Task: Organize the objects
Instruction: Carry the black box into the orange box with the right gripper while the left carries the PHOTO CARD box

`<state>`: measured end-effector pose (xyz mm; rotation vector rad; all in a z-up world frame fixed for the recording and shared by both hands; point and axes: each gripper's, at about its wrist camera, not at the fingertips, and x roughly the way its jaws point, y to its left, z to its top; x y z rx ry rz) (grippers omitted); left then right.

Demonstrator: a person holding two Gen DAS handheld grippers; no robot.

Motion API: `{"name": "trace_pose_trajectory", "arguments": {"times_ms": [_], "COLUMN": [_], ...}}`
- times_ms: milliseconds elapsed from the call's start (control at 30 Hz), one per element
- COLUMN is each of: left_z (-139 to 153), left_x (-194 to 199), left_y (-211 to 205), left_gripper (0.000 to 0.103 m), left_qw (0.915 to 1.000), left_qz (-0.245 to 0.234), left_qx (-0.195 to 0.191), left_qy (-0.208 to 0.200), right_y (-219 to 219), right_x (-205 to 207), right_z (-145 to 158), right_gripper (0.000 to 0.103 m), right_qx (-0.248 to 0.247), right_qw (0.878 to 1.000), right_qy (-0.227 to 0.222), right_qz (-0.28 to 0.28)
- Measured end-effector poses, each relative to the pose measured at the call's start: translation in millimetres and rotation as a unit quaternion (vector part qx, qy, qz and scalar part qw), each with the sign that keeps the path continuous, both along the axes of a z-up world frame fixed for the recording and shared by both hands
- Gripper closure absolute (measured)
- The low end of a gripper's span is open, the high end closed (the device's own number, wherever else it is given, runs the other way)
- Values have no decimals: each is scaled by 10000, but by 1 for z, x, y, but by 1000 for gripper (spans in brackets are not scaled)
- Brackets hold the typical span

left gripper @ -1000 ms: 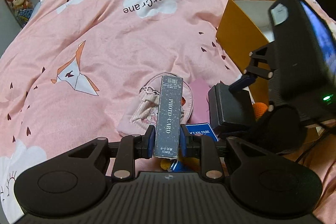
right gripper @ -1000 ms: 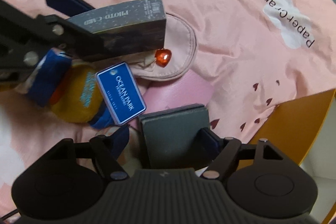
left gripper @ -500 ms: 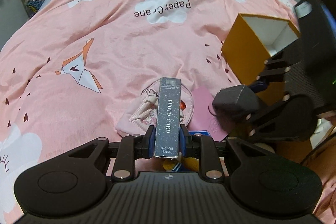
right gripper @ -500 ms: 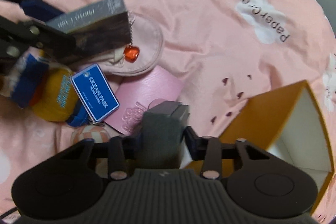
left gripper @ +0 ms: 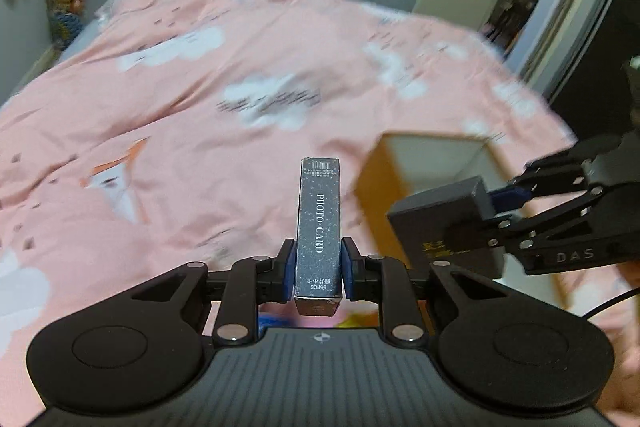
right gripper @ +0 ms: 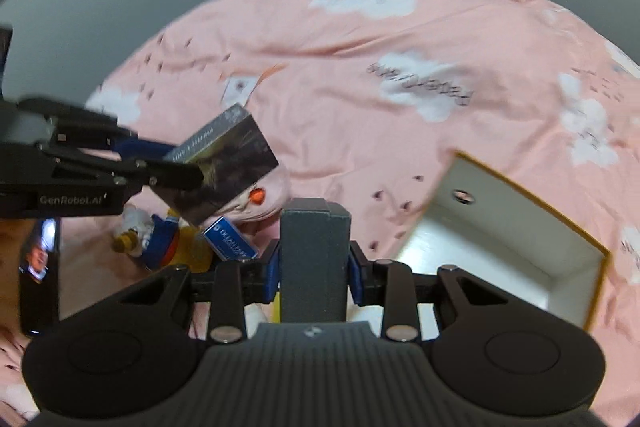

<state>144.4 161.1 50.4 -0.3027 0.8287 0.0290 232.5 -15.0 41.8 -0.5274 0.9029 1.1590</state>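
Now we held two things above the pink bed [left gripper: 160,115]. Our left hand-held gripper [left gripper: 318,267] pinched the photo card box [left gripper: 319,227] by its narrow sides, lower centre of the left view, its long axis pointing away from the camera. Our right hand-held gripper [right gripper: 313,267] clamped a grey box [right gripper: 314,259] at lower centre of the right view; in the left view that box [left gripper: 444,223] sat at right, in front of the orange carton [left gripper: 374,195]. The carton [right gripper: 512,227] lay open on the bed at right. Near the lower left of the right view lay a blue tag [right gripper: 229,238], a plush toy [right gripper: 160,243] and a phone [right gripper: 39,271].
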Motion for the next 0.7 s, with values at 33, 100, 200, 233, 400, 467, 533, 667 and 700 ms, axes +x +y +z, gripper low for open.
{"name": "trace_pose_trajectory", "arguments": {"times_ms": [33, 100, 200, 233, 400, 467, 533, 667, 700], "left_z": [4, 7, 6, 4, -14, -22, -28, -34, -36], "left_x": [3, 10, 27, 33, 60, 69, 72, 79, 81], "left_y": [-7, -21, -45, -53, -84, -92, -96, -93, -91], "left_gripper": [78, 78, 78, 78, 78, 78, 78, 78, 78], "left_qw": [9998, 9989, 9958, 9948, 9915, 9920, 9926, 9949, 9947], "left_qz": [-68, -219, -535, -617, -923, -985, -987, -821, -808], "left_qx": [-126, -356, -668, -737, -897, -777, -703, -587, -630], "left_qy": [-99, -225, -320, -331, -187, -103, -27, 60, 91], "right_y": [-11, -35, -64, -72, -92, -92, -88, -77, -76], "right_x": [5, 14, 31, 38, 67, 74, 80, 91, 95], "right_z": [4, 8, -6, -14, -66, -83, -99, -130, -137], "right_gripper": [68, 68, 68, 68, 68, 68, 68, 68, 68], "right_qx": [71, 135, 19, -30, -28, 71, 178, 253, 279], "right_qw": [9999, 9991, 9964, 9948, 9839, 9797, 9737, 9628, 9579], "right_qy": [19, 30, 155, 270, 872, 1139, 1536, 2153, 2382], "right_qz": [-120, -390, -834, -980, -1559, -1649, -1673, -1612, -1580]}}
